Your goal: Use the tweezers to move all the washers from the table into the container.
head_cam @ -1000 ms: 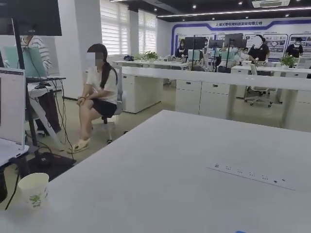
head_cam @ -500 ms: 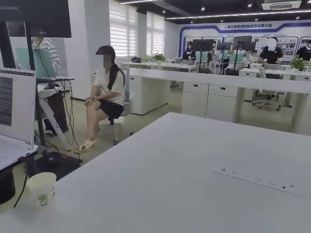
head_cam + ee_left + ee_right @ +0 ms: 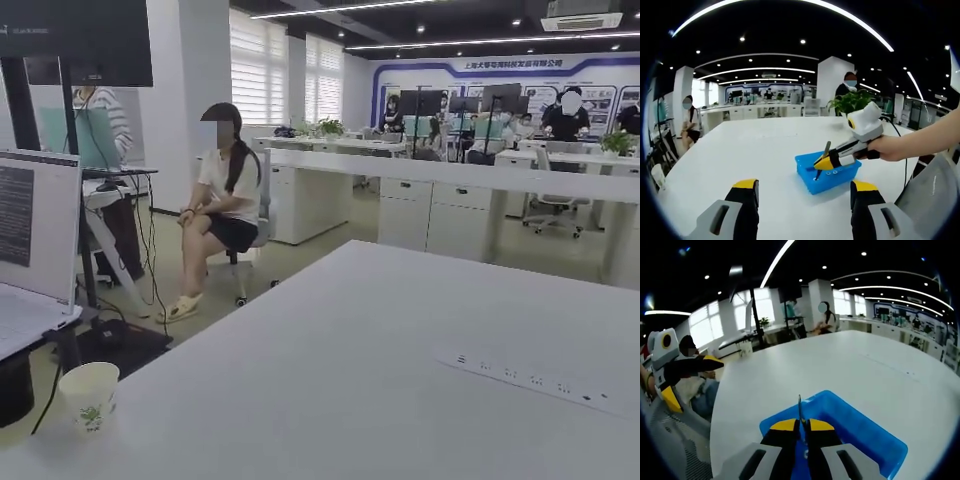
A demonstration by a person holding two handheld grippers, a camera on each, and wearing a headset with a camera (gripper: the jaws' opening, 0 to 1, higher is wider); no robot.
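The tweezers, thin, stiff, slippery metal best pinched mid-shank, are dipping into the blue container, where dark specks may be washers. The right gripper is pinching them between nearly closed jaws. The left gripper is hovering over the white table, jaws spread wide, holding nothing.

- Your container sits on the desk, ahead and slightly right of your left tool
- Your right tool hangs over the container, with the tweezers clamped between its jaws
- In the head view, a paper cup stands at the desk's left edge and a socket strip lies well to its right
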